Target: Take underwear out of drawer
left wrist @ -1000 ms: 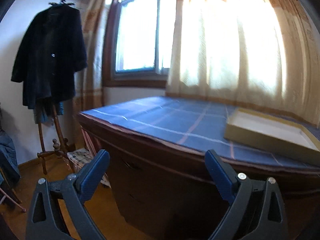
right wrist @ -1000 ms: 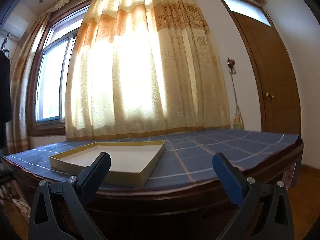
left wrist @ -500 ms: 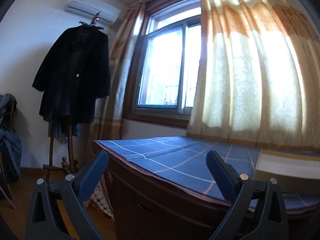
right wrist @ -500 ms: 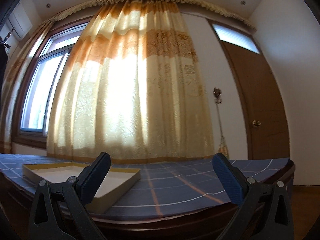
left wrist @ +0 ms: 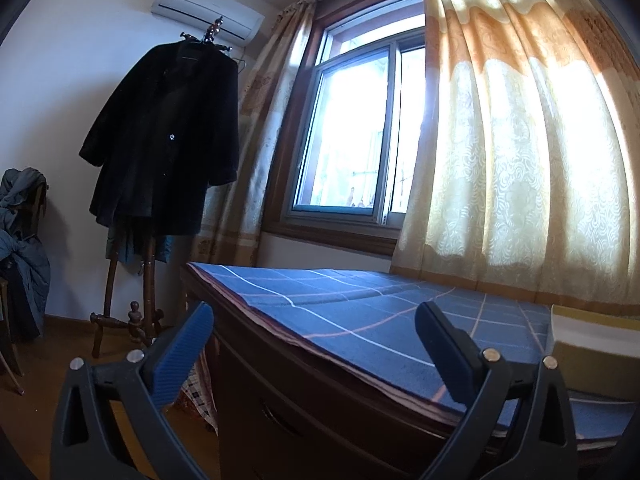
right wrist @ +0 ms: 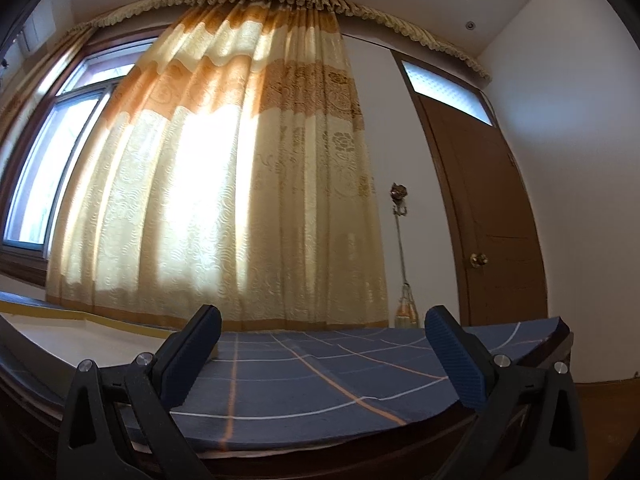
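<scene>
Both grippers tilted up since earlier: bench (left wrist: 360,312) sits lower in view, more wall and ceiling visible. Left gripper (left wrist: 312,350) and right gripper (right wrist: 322,354) jaws released, empty. Drawer (left wrist: 280,420) closed; underwear unseen.

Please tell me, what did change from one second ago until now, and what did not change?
Both cameras tilted upward: the cloth-covered table and shallow box sank low in both views. Both the left gripper and right gripper stayed open and empty. Nothing was grasped; no open drawer or underwear shows.
</scene>
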Available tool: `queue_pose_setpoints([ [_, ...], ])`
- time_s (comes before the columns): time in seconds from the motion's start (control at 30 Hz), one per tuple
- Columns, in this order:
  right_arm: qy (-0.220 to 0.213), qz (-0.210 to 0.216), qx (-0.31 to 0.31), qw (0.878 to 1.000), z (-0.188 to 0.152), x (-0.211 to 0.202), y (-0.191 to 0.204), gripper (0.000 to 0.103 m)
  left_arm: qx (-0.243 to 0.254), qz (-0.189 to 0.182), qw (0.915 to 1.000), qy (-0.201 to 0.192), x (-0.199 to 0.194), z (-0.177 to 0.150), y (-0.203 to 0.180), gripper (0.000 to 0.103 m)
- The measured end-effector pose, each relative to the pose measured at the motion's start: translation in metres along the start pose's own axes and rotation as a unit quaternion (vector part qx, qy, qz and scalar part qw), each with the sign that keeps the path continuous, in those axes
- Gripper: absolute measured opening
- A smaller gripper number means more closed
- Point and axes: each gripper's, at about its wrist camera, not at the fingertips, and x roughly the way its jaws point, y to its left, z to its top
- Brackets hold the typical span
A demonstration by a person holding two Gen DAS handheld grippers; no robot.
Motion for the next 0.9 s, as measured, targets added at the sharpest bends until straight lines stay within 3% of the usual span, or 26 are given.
queue_pose_setpoints([
  [0.37, 0.031, 0.01, 0.008, 0.999, -0.024, 0.019, 0.01, 0.102, 0.002, -0.004, 1.0, 0.002, 0.011, -0.016, -0.008, 0.103],
  [0.67, 0.023, 0.022, -0.002, 0.999, -0.024, 0.021, 0.02, 0.102, -0.058, -0.043, 0.9974, 0.006, 0.02, -0.023, -0.007, 0.103],
  [0.9, 0.019, 0.024, -0.014, 0.999, -0.023, 0.022, 0.028, 0.102, -0.049, -0.052, 0.9972, 0.02, 0.022, -0.02, -0.015, 0.103],
])
